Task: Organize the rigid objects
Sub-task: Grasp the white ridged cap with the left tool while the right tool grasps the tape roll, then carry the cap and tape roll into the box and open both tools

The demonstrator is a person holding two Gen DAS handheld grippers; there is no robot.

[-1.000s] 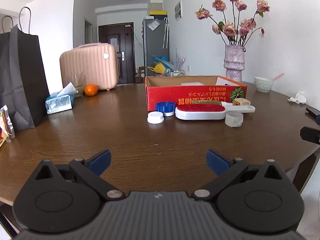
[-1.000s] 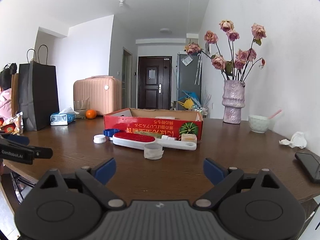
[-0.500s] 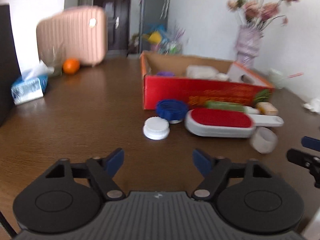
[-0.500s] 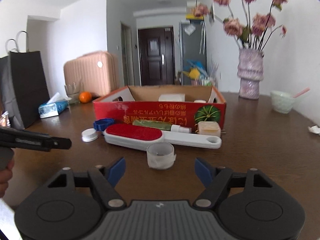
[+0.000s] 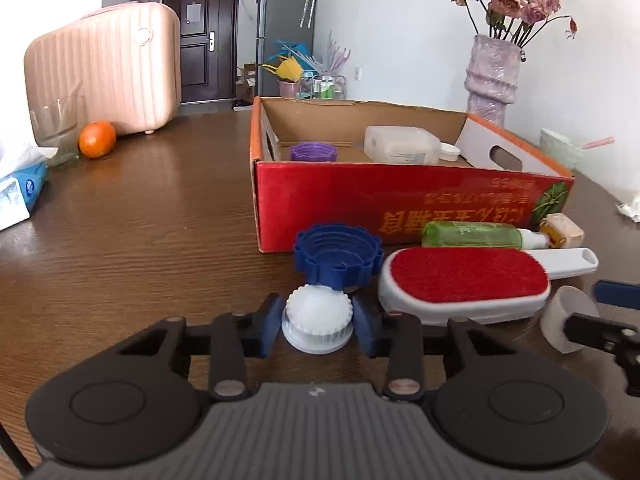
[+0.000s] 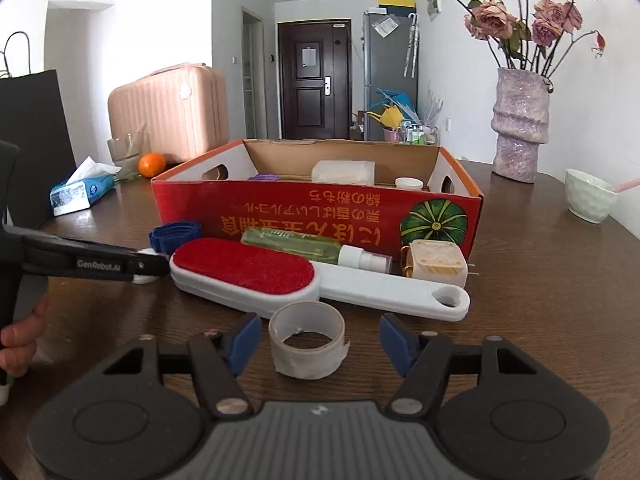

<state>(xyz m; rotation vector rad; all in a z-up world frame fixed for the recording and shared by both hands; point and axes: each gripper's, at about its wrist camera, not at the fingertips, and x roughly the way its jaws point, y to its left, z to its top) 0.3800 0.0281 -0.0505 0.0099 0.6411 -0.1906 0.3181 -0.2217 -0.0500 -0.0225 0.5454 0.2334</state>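
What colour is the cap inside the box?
Purple: the cap lies inside the box, clearest in the left wrist view.

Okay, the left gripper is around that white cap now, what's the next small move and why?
Probably squeeze the left gripper the rest of the way and lift. Its blue fingers flank the white cap closely on both sides, but the cap sits on the table. The red box just behind already holds a purple cap, so it likely goes there.

"GenRobot.AI" stood in white on the left gripper (image 6: 100, 266); the red box (image 6: 316, 216) carried upside-down Japanese lettering beside a pumpkin picture, not legible enough to quote
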